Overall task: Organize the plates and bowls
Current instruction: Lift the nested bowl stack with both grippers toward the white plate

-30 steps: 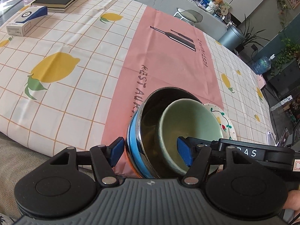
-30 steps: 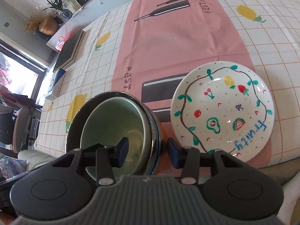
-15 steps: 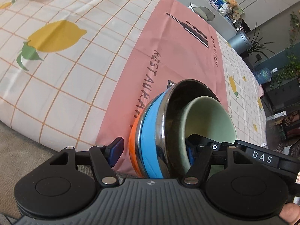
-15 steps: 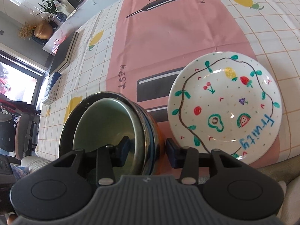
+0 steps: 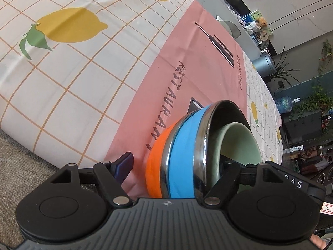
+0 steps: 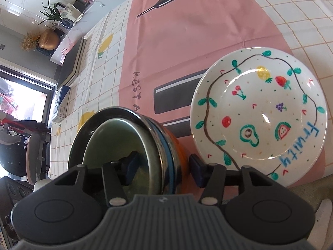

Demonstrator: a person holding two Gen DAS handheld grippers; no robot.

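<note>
Left wrist view: left gripper [image 5: 174,166], jaws opening and standing wide, straddling the near wall of the bowl stack at the lower centre of the frame. One blue pad sits clear of the stack at lower left, with pink cloth showing between it and the orange bowl [image 5: 154,166]; the other finger reaches inside the stack and its pad is hidden. No pad is seen pressing.

Stack, outer to inner: orange bowl, blue bowl [image 5: 183,158] with a steel lining, green bowl [image 5: 241,143]. The stack appears tilted, mouths facing the right of the frame. It sits over a pink placemat [image 5: 187,62] printed "RESTAURANT", laid on a lemon-print tablecloth [image 5: 62,62] with an orange grid.

Right wrist view: right gripper [image 6: 162,164], jaws opening, across the same stack's wall at lower centre. One pad is inside the green bowl [image 6: 116,143], the other outside beside the orange bowl [image 6: 178,148]; a gap shows at the outer pad. Whether the inner pad touches cannot be told.

Fruit-painted plate [image 6: 258,114], white, lettered "fruity", lies flat at the right of the frame, just beside the stack, partly on the placemat. A dark book [image 6: 70,66] and a small blue-and-white box [image 6: 61,104] lie at the left of the frame on the tablecloth.
</note>
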